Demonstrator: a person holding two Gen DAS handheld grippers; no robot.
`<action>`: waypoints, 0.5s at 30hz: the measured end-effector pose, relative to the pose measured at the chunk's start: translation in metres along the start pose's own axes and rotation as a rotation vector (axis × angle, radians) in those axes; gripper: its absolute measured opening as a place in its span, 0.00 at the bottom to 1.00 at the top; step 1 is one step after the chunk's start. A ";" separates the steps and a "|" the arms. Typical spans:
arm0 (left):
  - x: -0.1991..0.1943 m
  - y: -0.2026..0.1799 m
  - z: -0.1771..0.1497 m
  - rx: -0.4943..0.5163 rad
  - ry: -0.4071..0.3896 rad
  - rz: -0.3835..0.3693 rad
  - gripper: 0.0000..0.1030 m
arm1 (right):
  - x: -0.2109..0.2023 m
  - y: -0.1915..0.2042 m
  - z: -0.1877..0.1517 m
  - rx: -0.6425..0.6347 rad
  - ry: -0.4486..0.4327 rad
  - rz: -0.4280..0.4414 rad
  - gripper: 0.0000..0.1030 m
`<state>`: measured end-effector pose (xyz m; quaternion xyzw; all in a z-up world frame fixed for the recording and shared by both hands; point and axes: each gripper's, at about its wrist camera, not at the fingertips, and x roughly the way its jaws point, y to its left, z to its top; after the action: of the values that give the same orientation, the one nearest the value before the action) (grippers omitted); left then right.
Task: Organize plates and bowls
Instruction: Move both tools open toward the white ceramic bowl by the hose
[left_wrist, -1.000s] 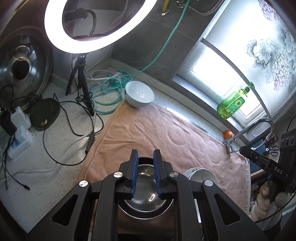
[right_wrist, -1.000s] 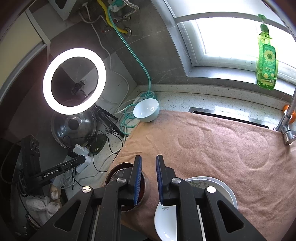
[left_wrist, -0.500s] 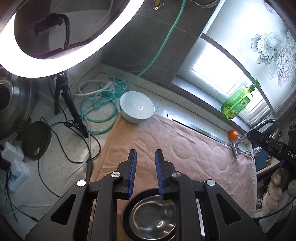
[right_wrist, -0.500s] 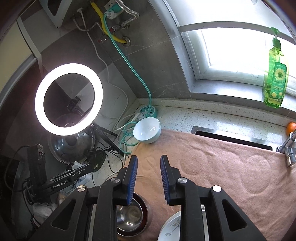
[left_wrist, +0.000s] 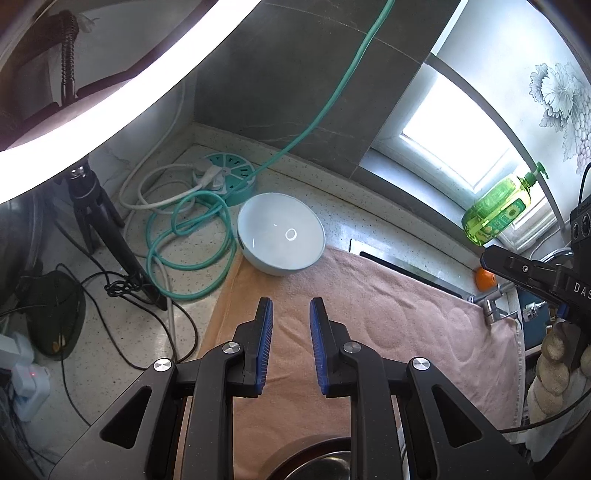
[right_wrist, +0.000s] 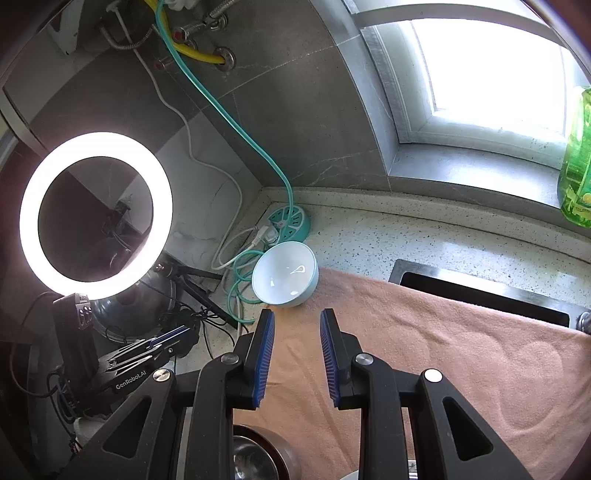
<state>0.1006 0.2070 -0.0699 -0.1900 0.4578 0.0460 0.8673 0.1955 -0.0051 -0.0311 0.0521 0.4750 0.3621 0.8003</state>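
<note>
A white bowl (left_wrist: 280, 240) (right_wrist: 284, 275) sits upright at the far left corner of the pink towel (left_wrist: 388, 314) (right_wrist: 443, 350), half on the speckled counter. My left gripper (left_wrist: 291, 306) hovers over the towel just short of the bowl, jaws a little apart with nothing between them. My right gripper (right_wrist: 297, 317) is also just short of the bowl, slightly open and empty. A steel bowl (left_wrist: 317, 461) (right_wrist: 255, 454) lies below and behind both grippers at the towel's near edge. The left gripper (right_wrist: 147, 350) also shows at the left of the right wrist view.
A coiled teal hose (left_wrist: 184, 251), a round teal power strip (left_wrist: 229, 181) and a black tripod (left_wrist: 107, 236) under a ring light (right_wrist: 96, 216) crowd the counter left of the bowl. A green soap bottle (left_wrist: 495, 214), an orange (left_wrist: 484, 278) and a faucet (left_wrist: 491, 310) stand at the right.
Both grippers moved forward over the towel toward the white bowl, which now looks larger and closer. The steel bowl slid to the bottom edge. Both pairs of jaws stand slightly wider.
</note>
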 end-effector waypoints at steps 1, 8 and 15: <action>0.005 0.001 0.002 -0.001 0.006 0.003 0.18 | 0.005 -0.001 0.003 -0.001 0.007 -0.001 0.22; 0.030 0.008 0.015 -0.020 0.030 0.006 0.18 | 0.043 -0.005 0.019 -0.012 0.046 0.004 0.22; 0.054 0.012 0.024 -0.028 0.059 0.010 0.18 | 0.085 -0.009 0.027 -0.007 0.090 0.016 0.22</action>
<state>0.1474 0.2221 -0.1053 -0.2012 0.4835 0.0514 0.8504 0.2466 0.0486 -0.0816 0.0368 0.5086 0.3722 0.7755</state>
